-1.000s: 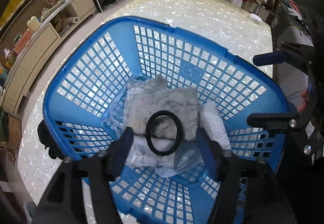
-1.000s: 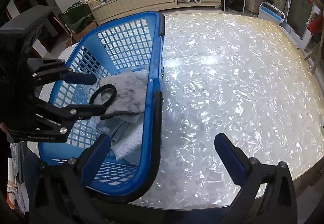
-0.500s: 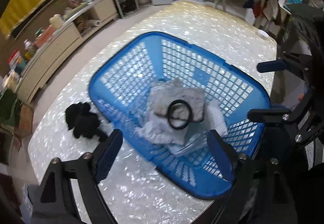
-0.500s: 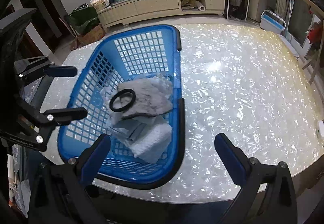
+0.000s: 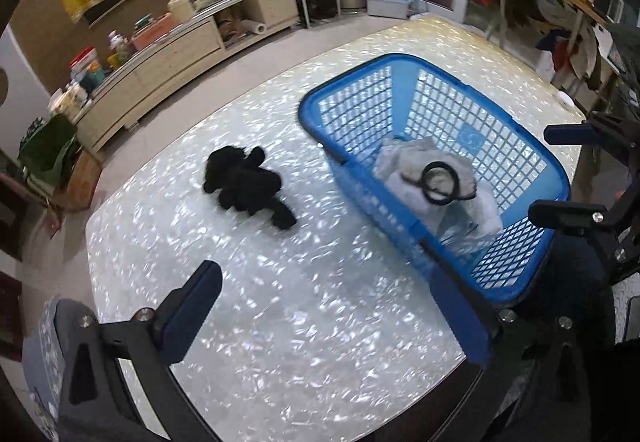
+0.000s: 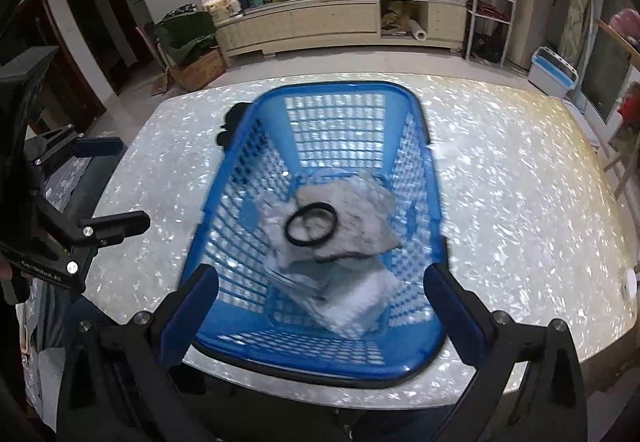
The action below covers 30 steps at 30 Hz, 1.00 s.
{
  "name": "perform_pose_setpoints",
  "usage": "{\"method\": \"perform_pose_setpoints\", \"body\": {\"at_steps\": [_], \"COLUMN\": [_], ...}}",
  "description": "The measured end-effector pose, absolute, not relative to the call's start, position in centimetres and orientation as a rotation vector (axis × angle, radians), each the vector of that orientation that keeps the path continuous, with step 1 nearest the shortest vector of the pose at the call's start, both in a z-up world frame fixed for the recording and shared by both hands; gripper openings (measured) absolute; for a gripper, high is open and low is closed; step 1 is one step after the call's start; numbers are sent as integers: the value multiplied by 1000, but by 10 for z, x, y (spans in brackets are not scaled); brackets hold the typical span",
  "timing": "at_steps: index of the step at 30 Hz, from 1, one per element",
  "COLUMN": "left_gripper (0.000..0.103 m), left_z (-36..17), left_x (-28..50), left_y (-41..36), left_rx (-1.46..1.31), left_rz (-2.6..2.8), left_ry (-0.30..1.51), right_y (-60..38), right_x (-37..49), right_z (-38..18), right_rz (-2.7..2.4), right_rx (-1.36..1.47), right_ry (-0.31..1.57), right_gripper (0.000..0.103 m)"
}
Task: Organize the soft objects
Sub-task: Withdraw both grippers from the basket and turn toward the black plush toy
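Note:
A blue plastic basket (image 5: pixel 516 150) (image 6: pixel 424 130) stands on the pearly white table. Inside lie grey and white cloths (image 5: pixel 404 166) (image 6: pixel 360 218) with a black elastic ring (image 5: pixel 440 183) (image 6: pixel 311 229) on top. A black soft toy (image 5: pixel 248 182) lies on the table left of the basket; in the right wrist view only its edge (image 6: pixel 230 124) shows behind the basket. My left gripper (image 5: pixel 332 318) is open and empty over bare table, near the toy. My right gripper (image 6: pixel 320 306) is open and empty above the basket's near end.
The table (image 5: pixel 280 322) (image 6: pixel 520 202) ends close to both grippers at the near edge. A small white disc (image 6: pixel 630 282) lies at the table's right edge. A sideboard (image 6: pixel 340 22) and a wire rack (image 6: pixel 492 2) stand beyond the table.
My left gripper has pulled back out of the basket and swung left, bringing the black toy into view. My right gripper has swung left to face along the basket. The ring stays on the cloths.

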<state>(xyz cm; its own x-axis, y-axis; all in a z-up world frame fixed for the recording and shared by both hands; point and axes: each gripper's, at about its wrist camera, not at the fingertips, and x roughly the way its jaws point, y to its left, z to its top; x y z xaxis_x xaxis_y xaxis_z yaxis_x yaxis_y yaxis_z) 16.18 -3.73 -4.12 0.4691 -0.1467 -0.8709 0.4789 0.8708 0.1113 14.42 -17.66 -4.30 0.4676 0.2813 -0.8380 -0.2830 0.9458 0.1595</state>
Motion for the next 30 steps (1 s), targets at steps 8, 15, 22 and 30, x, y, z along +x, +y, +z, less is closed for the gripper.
{"method": "perform_pose_setpoints", "body": {"at_steps": [8,15,22,30], "left_gripper": [103,103,103,103], "left_z": [-29,-27,-29,-47], "left_x": [150,151,165,190], "left_y": [11,53,101,138], "left_rx": [272,226,172,113], "left_rz": [-347,-301,-262,-230], "left_ry": [985,992,996,1019], "right_y": [-138,-91,-39,20], "right_x": [154,169,190,219], "right_z": [-39,-38,-42,-60], "right_rz": [400,447,488,517], "right_rx": [-66,-146,-172,-223], "right_ry": [1017,1012,1000,1047], "right_gripper": [103,103,103,103]}}
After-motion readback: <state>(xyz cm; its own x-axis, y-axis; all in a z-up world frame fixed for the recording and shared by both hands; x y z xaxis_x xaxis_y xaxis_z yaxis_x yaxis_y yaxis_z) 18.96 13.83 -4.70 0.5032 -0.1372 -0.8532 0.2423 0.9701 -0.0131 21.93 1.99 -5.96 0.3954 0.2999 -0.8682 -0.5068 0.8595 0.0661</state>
